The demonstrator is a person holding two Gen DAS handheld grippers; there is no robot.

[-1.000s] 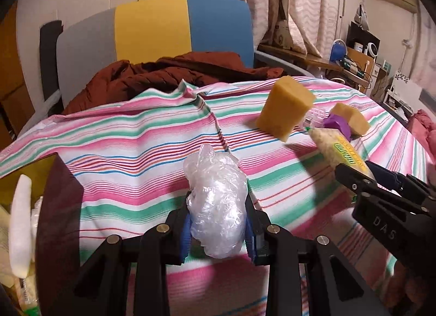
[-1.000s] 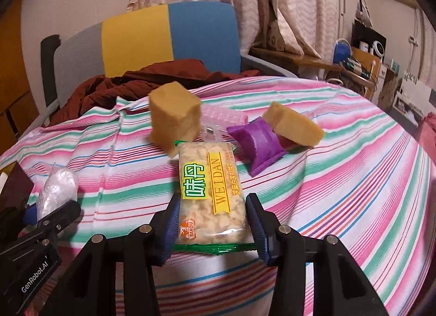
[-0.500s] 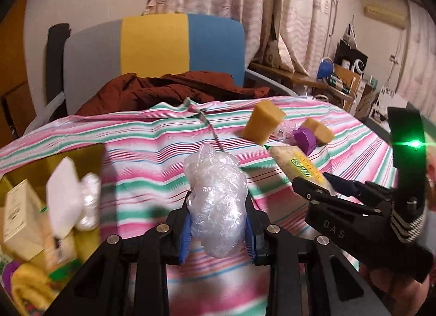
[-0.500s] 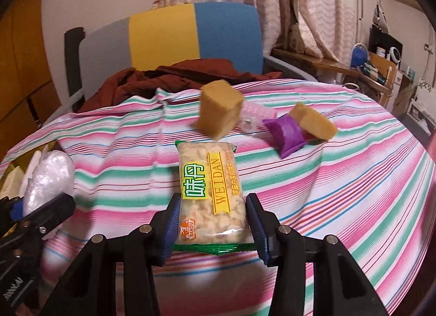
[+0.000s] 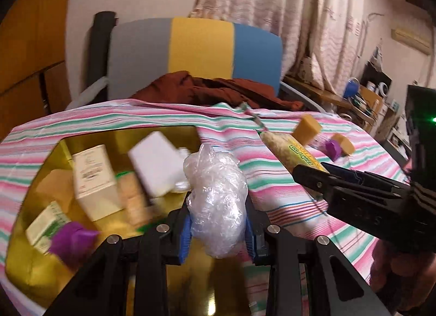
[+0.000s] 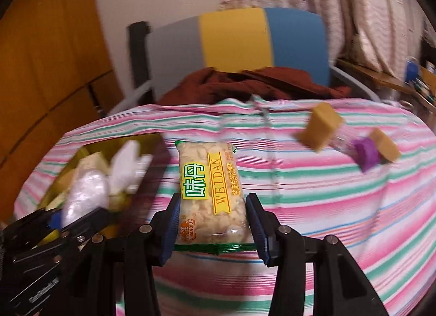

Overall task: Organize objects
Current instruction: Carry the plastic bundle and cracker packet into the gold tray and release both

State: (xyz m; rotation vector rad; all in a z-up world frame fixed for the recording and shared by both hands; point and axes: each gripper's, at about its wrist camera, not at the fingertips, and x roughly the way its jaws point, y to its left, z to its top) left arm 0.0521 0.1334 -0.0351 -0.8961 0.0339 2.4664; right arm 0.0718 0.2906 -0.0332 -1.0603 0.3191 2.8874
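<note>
The left gripper (image 5: 218, 230) is a black frame of angular struts, with silver screws at the pivots and blue pads lining its jaws. The right gripper (image 6: 212, 227) is built alike: black struts, silver screws, blue pads. From the left view, the right one's body at 3 o'clock bears faint raised letters and a green light. White lettering marks the left one's housing at 8 o'clock in the right view.

Counter (image 6: 313, 193) under striped cloth (image 5: 272, 168). Gold box (image 5: 35, 261) at left edge; tan blocks (image 6: 320, 130), purple packet (image 6: 366, 153) toward far right edge.
</note>
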